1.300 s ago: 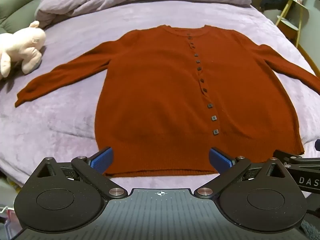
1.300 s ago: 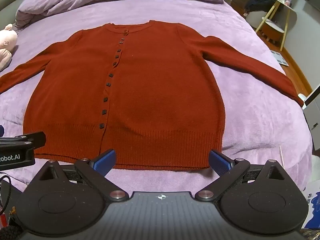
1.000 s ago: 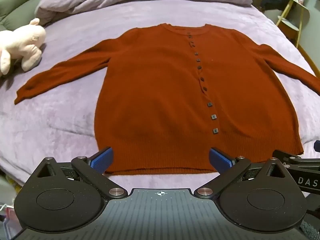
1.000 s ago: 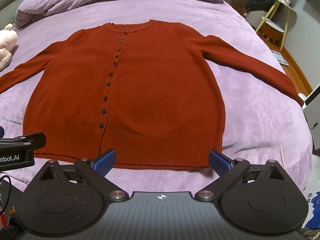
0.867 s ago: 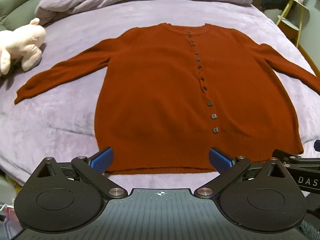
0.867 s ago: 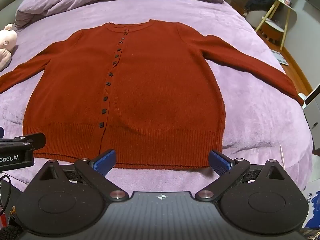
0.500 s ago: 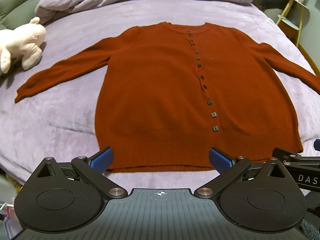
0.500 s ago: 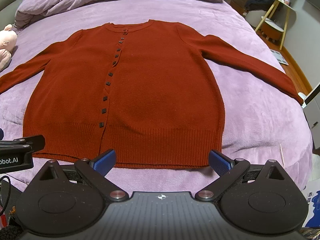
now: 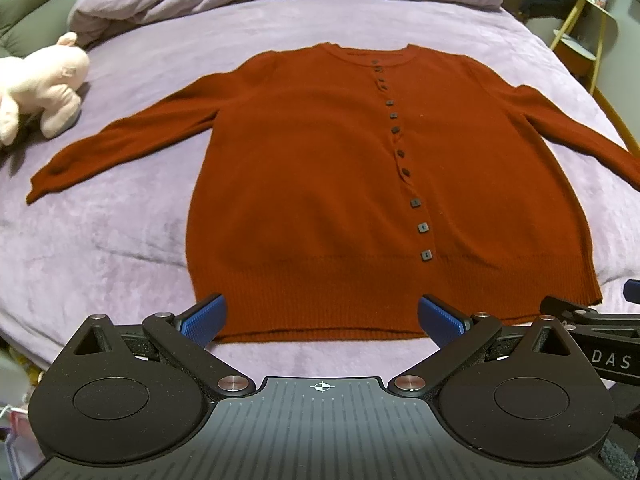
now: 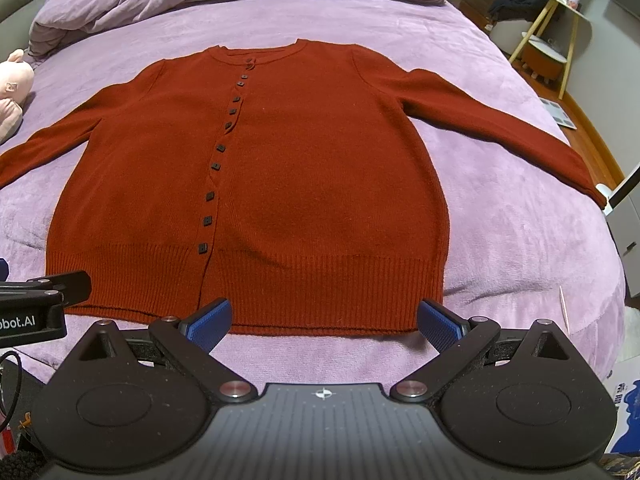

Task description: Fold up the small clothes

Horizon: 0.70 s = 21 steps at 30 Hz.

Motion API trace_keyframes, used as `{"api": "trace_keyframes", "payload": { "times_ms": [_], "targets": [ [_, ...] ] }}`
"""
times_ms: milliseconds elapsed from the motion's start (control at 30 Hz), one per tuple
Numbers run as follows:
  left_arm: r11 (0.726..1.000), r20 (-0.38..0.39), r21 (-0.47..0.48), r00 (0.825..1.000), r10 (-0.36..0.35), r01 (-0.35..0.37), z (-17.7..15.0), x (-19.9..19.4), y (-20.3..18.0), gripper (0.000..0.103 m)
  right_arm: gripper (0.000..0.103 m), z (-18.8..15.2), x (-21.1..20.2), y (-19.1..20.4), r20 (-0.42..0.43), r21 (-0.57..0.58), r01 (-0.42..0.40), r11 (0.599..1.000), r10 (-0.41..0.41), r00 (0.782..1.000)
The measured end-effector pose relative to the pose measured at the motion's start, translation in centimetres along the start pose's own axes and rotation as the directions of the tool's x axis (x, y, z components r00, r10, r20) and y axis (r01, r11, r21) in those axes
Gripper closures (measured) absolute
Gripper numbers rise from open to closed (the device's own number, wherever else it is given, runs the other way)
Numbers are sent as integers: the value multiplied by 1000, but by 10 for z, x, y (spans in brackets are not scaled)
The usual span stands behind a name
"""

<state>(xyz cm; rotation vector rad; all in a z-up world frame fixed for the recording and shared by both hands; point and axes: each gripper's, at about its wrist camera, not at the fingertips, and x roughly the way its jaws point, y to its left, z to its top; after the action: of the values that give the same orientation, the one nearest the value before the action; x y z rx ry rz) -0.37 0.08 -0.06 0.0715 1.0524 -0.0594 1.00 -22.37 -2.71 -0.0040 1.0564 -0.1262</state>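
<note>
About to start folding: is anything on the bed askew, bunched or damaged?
Nothing stands out. The rust cardigan lies flat on the purple bedspread, buttoned, both sleeves spread out, hem straight. The plush toy sits clear of it.

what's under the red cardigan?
The cardigan lies flat, buttoned, sleeves spread, on the purple blanket, which shows all around it. Anything beneath the knit, or between its layers, is covered and can't be seen.
</note>
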Motion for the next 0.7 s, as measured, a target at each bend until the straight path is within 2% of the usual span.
{"api": "trace_keyframes", "payload": {
  "times_ms": [700],
  "targets": [
    [1000,-3,7,1000,1,-1,0,-1,-4,0,4,1,-4,-3,-1,7,-3,1000,3,1000]
  ]
}}
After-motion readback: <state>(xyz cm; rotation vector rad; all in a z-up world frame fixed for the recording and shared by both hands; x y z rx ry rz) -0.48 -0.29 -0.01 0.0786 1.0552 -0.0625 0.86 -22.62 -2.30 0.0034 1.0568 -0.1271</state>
